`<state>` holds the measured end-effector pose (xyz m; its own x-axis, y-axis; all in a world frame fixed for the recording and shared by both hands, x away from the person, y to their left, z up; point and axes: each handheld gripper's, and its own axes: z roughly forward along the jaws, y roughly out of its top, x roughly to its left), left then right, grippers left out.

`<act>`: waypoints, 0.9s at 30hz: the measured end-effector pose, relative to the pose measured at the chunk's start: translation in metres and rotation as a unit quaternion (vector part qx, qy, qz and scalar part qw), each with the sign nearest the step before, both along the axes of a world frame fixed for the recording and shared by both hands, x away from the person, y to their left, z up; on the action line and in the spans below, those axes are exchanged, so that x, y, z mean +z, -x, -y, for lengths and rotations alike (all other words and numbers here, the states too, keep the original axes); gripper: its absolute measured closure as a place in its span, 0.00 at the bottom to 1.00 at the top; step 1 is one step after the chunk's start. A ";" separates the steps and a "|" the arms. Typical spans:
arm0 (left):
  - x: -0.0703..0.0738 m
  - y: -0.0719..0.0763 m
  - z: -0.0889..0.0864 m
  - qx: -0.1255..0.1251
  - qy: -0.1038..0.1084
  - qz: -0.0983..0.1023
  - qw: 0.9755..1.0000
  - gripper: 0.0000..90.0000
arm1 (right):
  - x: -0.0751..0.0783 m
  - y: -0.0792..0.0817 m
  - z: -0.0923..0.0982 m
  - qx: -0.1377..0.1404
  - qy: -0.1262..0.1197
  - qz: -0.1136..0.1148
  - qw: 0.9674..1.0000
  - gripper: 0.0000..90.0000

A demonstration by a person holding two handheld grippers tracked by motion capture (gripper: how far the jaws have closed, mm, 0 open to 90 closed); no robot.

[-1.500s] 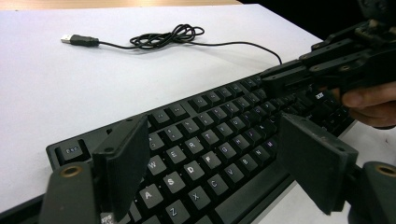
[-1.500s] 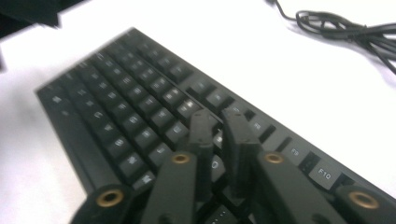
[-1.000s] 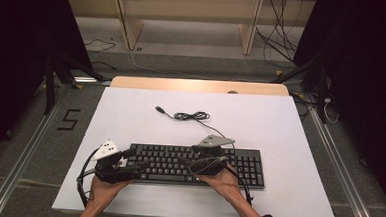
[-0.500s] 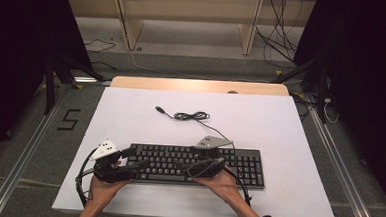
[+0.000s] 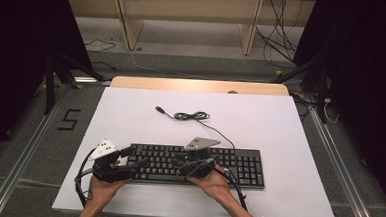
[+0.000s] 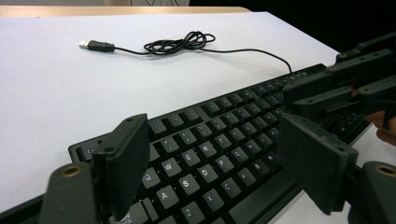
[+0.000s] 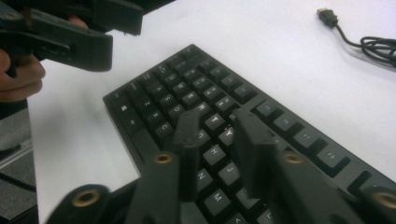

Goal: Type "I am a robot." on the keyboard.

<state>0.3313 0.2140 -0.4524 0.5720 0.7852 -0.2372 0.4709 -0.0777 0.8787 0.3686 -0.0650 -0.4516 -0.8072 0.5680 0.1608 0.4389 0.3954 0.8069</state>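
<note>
A black keyboard point(image 5: 238, 163) lies across the near part of the white table point(image 5: 280, 123), its cable point(image 5: 190, 116) coiled behind it and ending in a USB plug point(image 5: 158, 108). My left gripper point(image 5: 134, 161) hovers over the keyboard's left end, jaws wide open above the letter keys point(image 6: 205, 158). My right gripper point(image 5: 179, 164) sits over the middle keys and points left towards the other one. Its jaws have just been closing. A narrow gap remains between the fingertips point(image 7: 187, 126), with only the keys point(image 7: 217, 154) under it and nothing gripped.
The table's far edge has a wooden strip point(image 5: 197, 85), and wooden shelf legs point(image 5: 125, 20) stand beyond it. A floor rail point(image 5: 29, 145) runs along the left side. The white surface stretches bare behind and to the right of the keyboard.
The right gripper has edged slightly left over the keys. The left hand and the keyboard have stayed where they were.
</note>
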 end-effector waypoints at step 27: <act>0.000 0.000 -0.001 0.002 0.001 0.001 1.000 0.28 | -0.025 0.002 -0.033 0.025 0.059 -0.025 0.998 1.00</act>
<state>0.3314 0.2145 -0.4524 0.5690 0.7870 -0.2386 0.4702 -0.0733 0.8795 0.3668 -0.0318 -0.4763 -0.8275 0.5447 0.1363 0.4552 0.5084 0.7310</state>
